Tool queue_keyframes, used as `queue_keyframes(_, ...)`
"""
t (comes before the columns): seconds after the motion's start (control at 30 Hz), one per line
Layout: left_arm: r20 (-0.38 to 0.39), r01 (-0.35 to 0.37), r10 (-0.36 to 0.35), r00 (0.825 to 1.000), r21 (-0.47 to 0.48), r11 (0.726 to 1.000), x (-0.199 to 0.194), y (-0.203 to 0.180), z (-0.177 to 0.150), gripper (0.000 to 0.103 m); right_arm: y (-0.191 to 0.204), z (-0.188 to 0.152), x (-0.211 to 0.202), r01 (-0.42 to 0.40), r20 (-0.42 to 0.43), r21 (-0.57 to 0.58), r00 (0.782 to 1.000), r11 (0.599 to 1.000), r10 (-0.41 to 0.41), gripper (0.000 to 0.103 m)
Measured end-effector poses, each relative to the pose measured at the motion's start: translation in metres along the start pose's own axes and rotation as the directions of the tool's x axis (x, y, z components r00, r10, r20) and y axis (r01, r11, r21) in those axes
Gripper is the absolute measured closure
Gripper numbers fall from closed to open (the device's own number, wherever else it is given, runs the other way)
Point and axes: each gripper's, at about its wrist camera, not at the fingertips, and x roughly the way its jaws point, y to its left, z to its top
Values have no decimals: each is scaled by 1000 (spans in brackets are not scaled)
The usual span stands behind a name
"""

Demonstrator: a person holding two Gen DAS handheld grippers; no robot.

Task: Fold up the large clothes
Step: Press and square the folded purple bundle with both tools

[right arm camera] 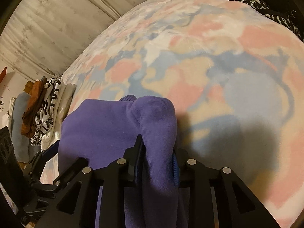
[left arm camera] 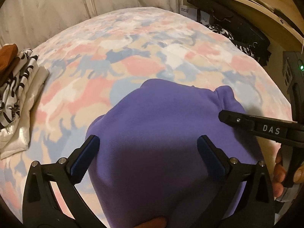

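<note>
A purple sweatshirt (left arm camera: 161, 114) lies bunched on the pastel patterned blanket (left arm camera: 133, 53) of a bed. My left gripper (left arm camera: 148, 142) hovers over its near part, jaws wide open, with the blue pads (left arm camera: 83, 161) standing either side of the cloth and not pressing it. My right gripper (right arm camera: 157, 152) is shut on a ribbed fold of the purple sweatshirt (right arm camera: 98, 125), which rises between its fingers. In the left wrist view the right gripper (left arm camera: 225, 116) reaches in from the right over the garment's edge. A hand (left arm camera: 279, 172) holds its handle.
A stack of folded clothes (left arm camera: 17, 87), zebra print, white and brown, sits at the bed's left edge (right arm camera: 45, 110). Pale curtains (left arm camera: 47, 9) hang behind the bed. Dark items (left arm camera: 237, 30) and a wooden shelf (left arm camera: 247, 5) stand at the far right.
</note>
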Motion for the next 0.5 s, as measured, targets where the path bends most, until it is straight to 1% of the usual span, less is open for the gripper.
queue_keyframes(0.07,8,-5,5,1000,-6,1000,-5,2,-1,1,6,1,-4,1,1,-9,1000,1000,-1,78)
queue_keyframes(0.1,4,-7,7,1000,-10,1000,-7,3,-1,1,9,1,-9,5,2,-16,1000,1000,-5,75)
queue_keyframes(0.13,-4,-12,12,1000,-17,1000,-9,5,-1,1,10,0,-17,9,2,-18,1000,1000,-9,70)
queue_keyframes(0.2,-31,-11,9,999,-66,998,-14,12,-1,1,14,-3,-34,10,15,-29,1000,1000,-10,64)
queue_keyframes(0.27,-56,13,-20,998,-120,993,-19,21,-3,1,19,-7,-49,24,25,-54,999,998,-23,63)
queue_keyframes(0.3,-68,15,-25,997,-144,989,-22,25,-5,1,21,-9,-57,28,28,-64,999,998,-26,59)
queue_keyframes(0.33,-76,22,-35,996,-164,986,-27,28,-8,1,24,-12,-66,33,34,-78,999,996,-31,50)
queue_keyframes(0.4,-76,47,-62,995,-183,982,-36,31,-14,1,33,-20,-86,51,57,-115,997,992,-45,41)
queue_keyframes(0.43,-73,56,-71,995,-186,981,-42,32,-18,1,36,-23,-94,57,65,-131,997,990,-49,37)
queue_keyframes(0.5,-66,63,-77,995,-182,981,-54,32,-26,1,45,-32,-114,76,86,-166,994,983,-62,34)
